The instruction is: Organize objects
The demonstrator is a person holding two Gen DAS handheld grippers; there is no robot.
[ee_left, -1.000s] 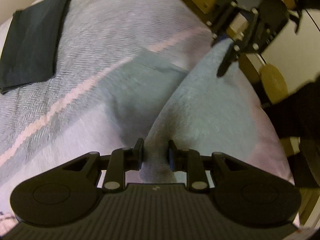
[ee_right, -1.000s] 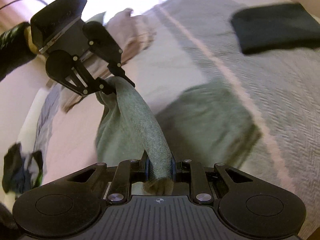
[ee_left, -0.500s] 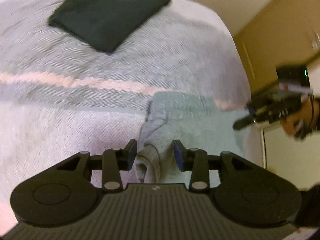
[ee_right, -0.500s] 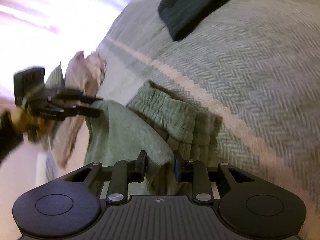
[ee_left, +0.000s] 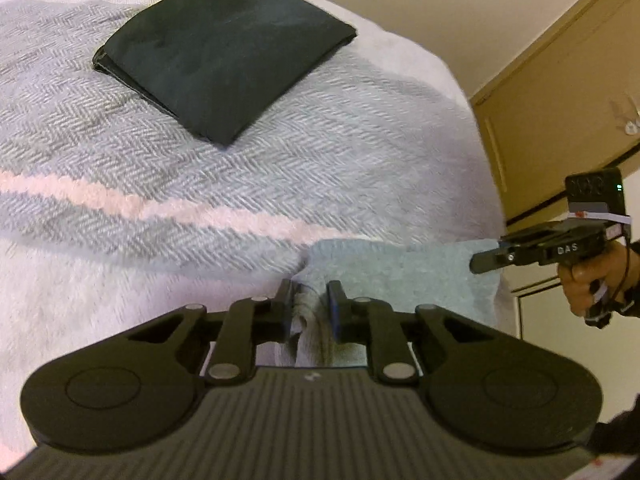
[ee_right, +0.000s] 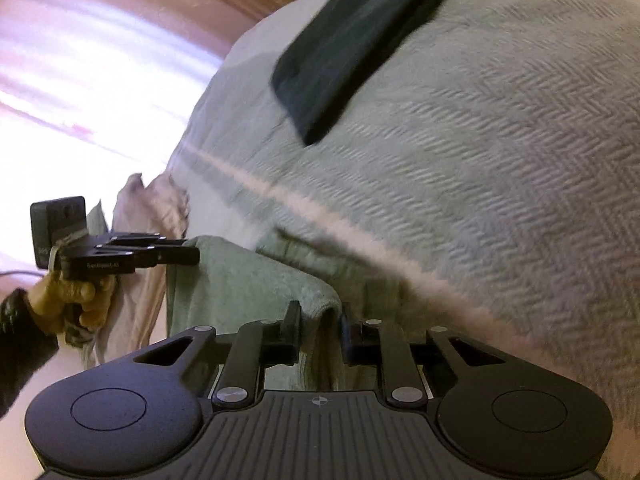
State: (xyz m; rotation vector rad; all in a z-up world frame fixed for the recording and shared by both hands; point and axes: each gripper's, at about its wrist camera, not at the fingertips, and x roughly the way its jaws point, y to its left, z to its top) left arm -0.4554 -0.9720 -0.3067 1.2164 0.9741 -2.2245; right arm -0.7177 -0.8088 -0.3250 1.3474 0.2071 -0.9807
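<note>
A grey-green garment (ee_left: 400, 280) lies folded at the near edge of the bed; it also shows in the right wrist view (ee_right: 240, 284). My left gripper (ee_left: 310, 300) has its jaws slightly parted around the garment's left end. My right gripper (ee_right: 318, 320) has its jaws slightly parted around the right end. Each gripper shows from the side in the other view, the right gripper (ee_left: 486, 262) and the left gripper (ee_right: 192, 256), both at the garment's edge. A folded black garment (ee_left: 224, 48) lies further back on the bed, seen also in the right wrist view (ee_right: 360, 40).
The bed has a grey herringbone blanket (ee_left: 280, 168) with a pink stripe (ee_left: 160, 208). A beige crumpled cloth (ee_right: 148, 216) lies beyond the left gripper. A wooden door (ee_left: 560, 120) stands past the bed's right edge.
Both grippers have lowered the grey-green garment from a hanging, stretched hold onto the bed. Their jaws have loosened from a tight pinch to a slight gap.
</note>
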